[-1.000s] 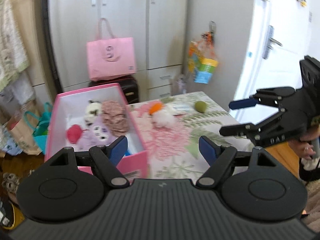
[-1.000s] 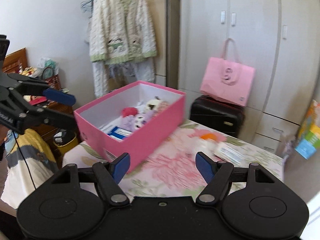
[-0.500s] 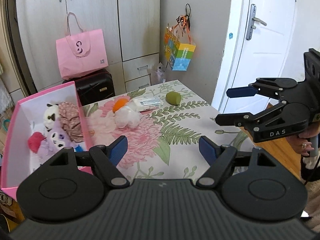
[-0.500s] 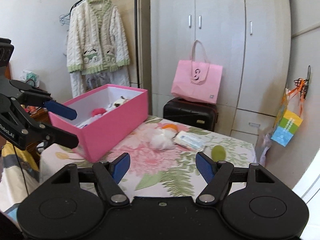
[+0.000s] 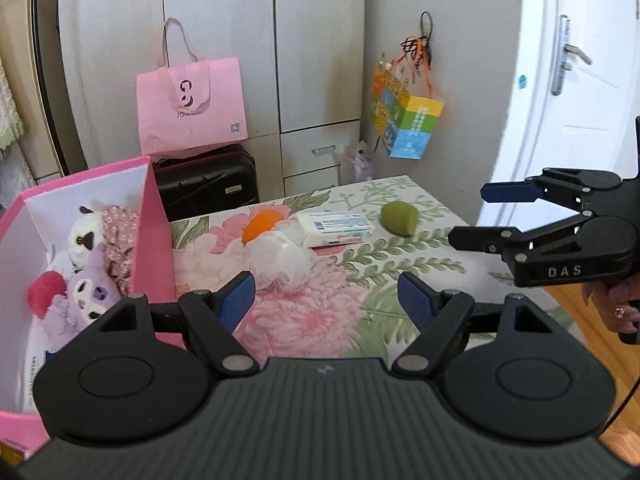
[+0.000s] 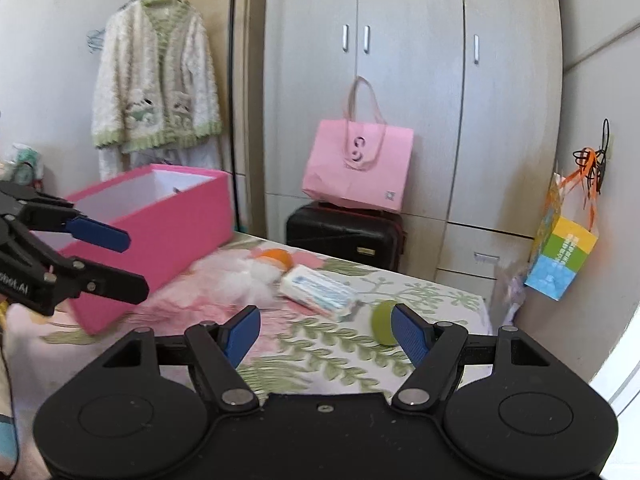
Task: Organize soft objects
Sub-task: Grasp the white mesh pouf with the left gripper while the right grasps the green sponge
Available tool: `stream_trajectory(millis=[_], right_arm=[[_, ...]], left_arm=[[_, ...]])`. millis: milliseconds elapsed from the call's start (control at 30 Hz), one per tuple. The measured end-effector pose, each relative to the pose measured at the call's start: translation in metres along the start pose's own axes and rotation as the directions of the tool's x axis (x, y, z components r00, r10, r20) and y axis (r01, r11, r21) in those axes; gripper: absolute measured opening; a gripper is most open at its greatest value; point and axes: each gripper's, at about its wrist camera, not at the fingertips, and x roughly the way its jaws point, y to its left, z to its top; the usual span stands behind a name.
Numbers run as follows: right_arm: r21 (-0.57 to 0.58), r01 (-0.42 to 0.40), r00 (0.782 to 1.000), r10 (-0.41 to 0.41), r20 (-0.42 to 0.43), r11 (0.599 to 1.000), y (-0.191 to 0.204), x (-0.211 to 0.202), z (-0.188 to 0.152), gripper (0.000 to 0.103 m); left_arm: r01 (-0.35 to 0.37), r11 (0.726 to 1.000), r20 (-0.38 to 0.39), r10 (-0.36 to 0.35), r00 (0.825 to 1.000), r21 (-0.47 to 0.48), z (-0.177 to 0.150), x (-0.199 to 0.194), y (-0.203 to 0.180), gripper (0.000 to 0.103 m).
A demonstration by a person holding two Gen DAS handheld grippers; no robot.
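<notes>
The right hand-held gripper (image 6: 325,335) has swung rightward, wide open and empty, green sponge (image 6: 381,322) just ahead.

Floral-clothed table (image 5: 344,320) — bearing a pink box (image 5: 154,240) at its left end. Beside that, a white mesh puff (image 5: 280,260) touching an orange sponge (image 5: 262,222); then a tissue packet (image 5: 336,226) and a green sponge (image 5: 399,220), near each other.

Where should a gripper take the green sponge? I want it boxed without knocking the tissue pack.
Probably across the green sponge at its rounded middle, from above or the door side: it lies alone, apart from the tissue pack, and looks squashy.
</notes>
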Motion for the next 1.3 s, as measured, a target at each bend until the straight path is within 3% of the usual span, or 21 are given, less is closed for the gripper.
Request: stream_trajectory(millis=[167, 467, 667, 733, 867, 900, 1000, 1300], right_arm=[[0.049, 0.007, 0.999, -0.006, -0.036, 0.999, -0.019, 0.034, 0.003, 0.077], [0.065, 0.037, 0.997, -0.033, -0.066, 0.997, -0.035, 0.082, 0.003, 0.074], [0.127, 0.038, 0.996, -0.028, -0.083, 0.991, -0.053, 0.108, -0.003, 0.066], [0.139, 0.051, 0.994, -0.038, -0.098, 0.989, -0.057, 0.115, -0.006, 0.064], [0.188, 0.053, 0.991, -0.029, -0.127, 0.981, -0.063, 0.125, -0.013, 0.057], [0.197, 0.057, 0.989, -0.028, -0.144, 0.979, -0.065, 0.127, -0.015, 0.05], [0.199, 0.05, 0.985, -0.016, -0.169, 0.979, -0.063, 0.13, -0.02, 0.042], [0.161, 0.094, 0.985, -0.068, -0.159, 0.983, -0.045, 0.114, -0.025, 0.041]], left_arm=[[-0.024, 0.999, 0.005, 0.024, 1.0, -0.032, 0.001, 0.037, 0.001, 0.078], [-0.17, 0.985, 0.028, 0.17, 0.985, -0.019, 0.013, 0.105, 0.003, 0.078], [-0.225, 0.971, -0.023, 0.224, 0.974, -0.076, 0.007, 0.128, 0.015, 0.077], [-0.225, 0.968, -0.046, 0.222, 0.974, -0.106, 0.006, 0.133, 0.021, 0.076], [-0.192, 0.971, -0.077, 0.182, 0.98, -0.143, 0.003, 0.138, 0.027, 0.055], [-0.184, 0.972, -0.078, 0.174, 0.982, -0.145, 0.002, 0.138, 0.026, 0.05], [-0.172, 0.975, -0.075, 0.163, 0.984, -0.143, 0.0, 0.138, 0.026, 0.042], [-0.164, 0.974, -0.046, 0.158, 0.986, -0.156, -0.007, 0.12, 0.023, 0.038]])
